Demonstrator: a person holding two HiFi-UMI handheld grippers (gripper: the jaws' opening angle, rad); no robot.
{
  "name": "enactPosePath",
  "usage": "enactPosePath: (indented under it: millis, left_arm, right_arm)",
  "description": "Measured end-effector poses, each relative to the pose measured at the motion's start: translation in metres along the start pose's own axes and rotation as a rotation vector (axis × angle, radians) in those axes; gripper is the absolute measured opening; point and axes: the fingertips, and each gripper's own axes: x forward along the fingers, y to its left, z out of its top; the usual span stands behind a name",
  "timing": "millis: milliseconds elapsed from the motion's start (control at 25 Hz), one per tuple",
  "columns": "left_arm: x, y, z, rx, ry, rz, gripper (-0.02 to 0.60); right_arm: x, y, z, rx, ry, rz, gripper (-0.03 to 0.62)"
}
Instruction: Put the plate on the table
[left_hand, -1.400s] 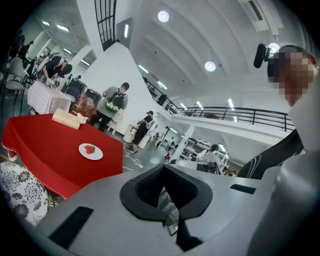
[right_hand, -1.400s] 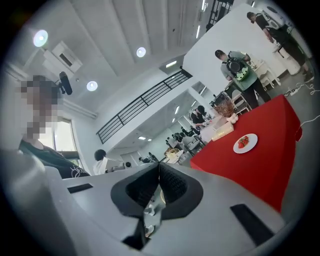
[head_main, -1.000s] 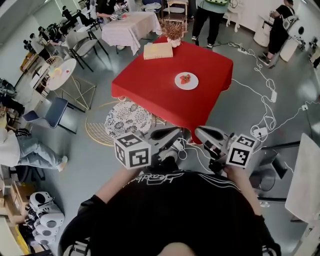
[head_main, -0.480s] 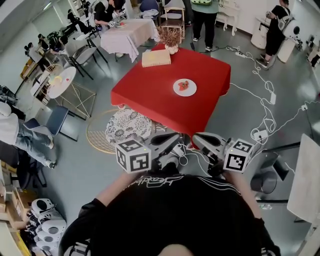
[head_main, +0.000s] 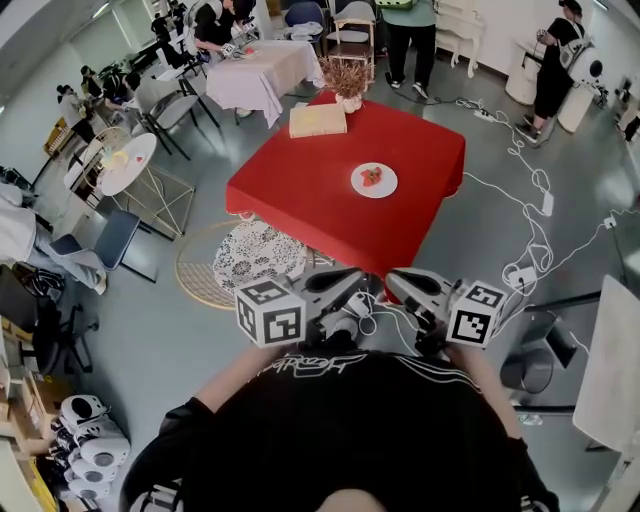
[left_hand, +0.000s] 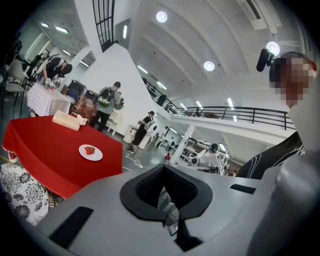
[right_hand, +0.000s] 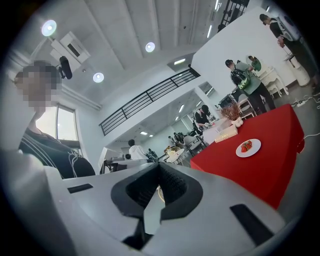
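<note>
Facing the table from beyond its near corner, I held the left gripper and the right gripper side by side at my chest, tips angled toward each other, each with its jaws closed together on nothing. The plate, round and bearing red food, lay on the table nearer its right edge than its left. It was well apart from both tools and almost straight ahead between them, so neither hand was plainly nearer. I judged the placing done.

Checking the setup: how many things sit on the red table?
3: white plate near the centre, cream box at the far edge, dried-flower pot beside it. Nothing looks hidden.
</note>
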Motion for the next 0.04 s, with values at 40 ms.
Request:
enactPosePath:
  millis: [40]
  left_arm:
    - [-0.0003, 0.0001, 0.0001, -0.002, 0.000, 0.000, 0.006]
  right_arm:
    - [0.0001, -0.0002, -0.0002, 0.002, 0.001, -0.001, 0.008]
